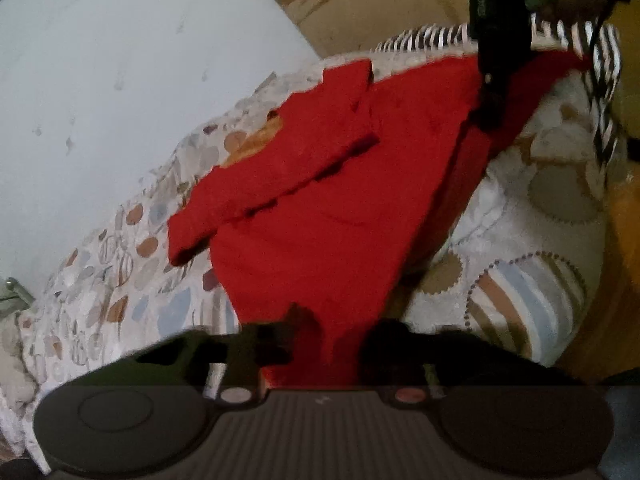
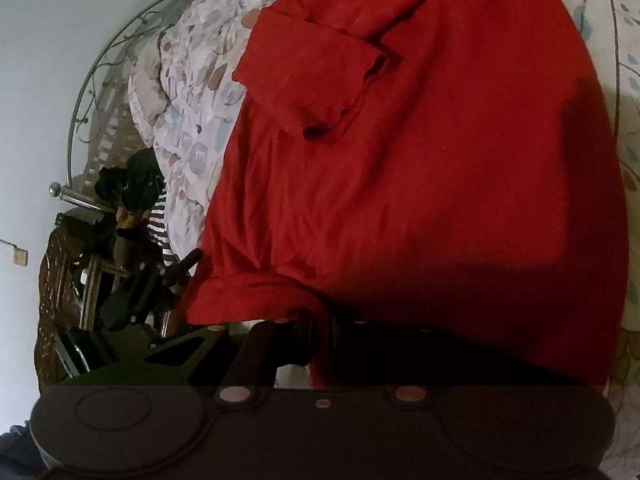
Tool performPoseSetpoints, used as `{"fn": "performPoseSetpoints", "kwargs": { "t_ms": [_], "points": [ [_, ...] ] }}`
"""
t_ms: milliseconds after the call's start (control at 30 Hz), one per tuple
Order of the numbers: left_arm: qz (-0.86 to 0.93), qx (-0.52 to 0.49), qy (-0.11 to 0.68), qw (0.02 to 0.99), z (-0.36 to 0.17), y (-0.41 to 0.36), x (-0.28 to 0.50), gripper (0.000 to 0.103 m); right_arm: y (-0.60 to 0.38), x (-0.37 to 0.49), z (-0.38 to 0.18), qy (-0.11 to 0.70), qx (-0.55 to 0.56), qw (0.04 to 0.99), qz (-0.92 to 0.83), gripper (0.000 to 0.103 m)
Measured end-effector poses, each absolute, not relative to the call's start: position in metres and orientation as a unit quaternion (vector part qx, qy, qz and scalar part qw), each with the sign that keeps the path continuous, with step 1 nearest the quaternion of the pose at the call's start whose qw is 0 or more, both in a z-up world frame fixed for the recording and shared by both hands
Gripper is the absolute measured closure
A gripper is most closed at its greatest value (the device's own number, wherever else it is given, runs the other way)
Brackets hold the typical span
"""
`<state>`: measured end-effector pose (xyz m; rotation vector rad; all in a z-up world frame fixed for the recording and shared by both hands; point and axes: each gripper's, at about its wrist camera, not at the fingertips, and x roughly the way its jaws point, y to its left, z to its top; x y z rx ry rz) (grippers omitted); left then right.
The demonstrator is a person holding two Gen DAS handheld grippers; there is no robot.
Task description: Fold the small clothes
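Since it drapes and creases everywhere, the red garment (image 1: 320,208) reads as thin knit: soft, light, no stiffness, likely to sag and slide if lifted by one point only. It lies spread on the patterned bedspread (image 1: 120,264), one short sleeve (image 1: 272,168) folded across the body, hem end toward both cameras. Judgement: best hold is at the hem corners or side seams, two points at once, pinching a doubled edge so the fabric does not slip out; grabbing mid-panel would just bunch it.

Left gripper (image 1: 328,340) is closed with red cloth between its fingers, at the near edge of the garment. Right gripper (image 2: 320,332) is also closed, pinching the hem fold at the near edge in the right wrist view; its dark body shows in the left wrist view at the far side of the cloth. So both tongs hold the same edge, apart from each other, cloth a bit taut between them.

Outward: a striped fabric piece (image 1: 440,36) lies past the red garment near the bed edge. A metal scrollwork bed frame (image 2: 104,68) and a pale wall (image 1: 120,60) sit beyond. Snag risk looks low; slipping is the main worry.
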<state>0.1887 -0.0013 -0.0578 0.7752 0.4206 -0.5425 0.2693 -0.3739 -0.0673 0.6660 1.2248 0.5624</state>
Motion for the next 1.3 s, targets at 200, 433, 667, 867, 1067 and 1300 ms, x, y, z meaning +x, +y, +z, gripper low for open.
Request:
{"fn": "performPoseSetpoints", "kwargs": {
  "t_ms": [200,433,667,867,1067,1300],
  "points": [
    [-0.286,0.254,0.212,0.899,-0.017,0.007,0.222,0.097,-0.375,0.266,-0.063,0.553,0.303,0.736,0.245,0.095],
    [-0.297,0.200,0.269,0.894,0.003,-0.007,0.283,0.097,-0.364,0.240,-0.034,0.501,0.237,0.801,0.226,0.066],
    [-0.290,0.174,0.299,0.892,0.005,-0.015,0.317,0.097,-0.324,0.194,-0.009,0.436,0.050,0.879,0.184,0.009],
    [-0.290,0.173,0.292,0.895,0.008,-0.013,0.314,0.097,-0.297,0.149,-0.037,0.394,-0.171,0.899,0.088,0.015],
    [-0.278,0.193,0.263,0.903,0.009,0.004,0.285,0.097,-0.318,0.110,-0.052,0.346,-0.206,0.915,0.017,0.063],
    [-0.231,0.232,0.134,0.935,-0.001,0.027,0.181,0.098,-0.325,0.094,-0.035,0.310,-0.182,0.933,0.004,0.097]
  ]
}}
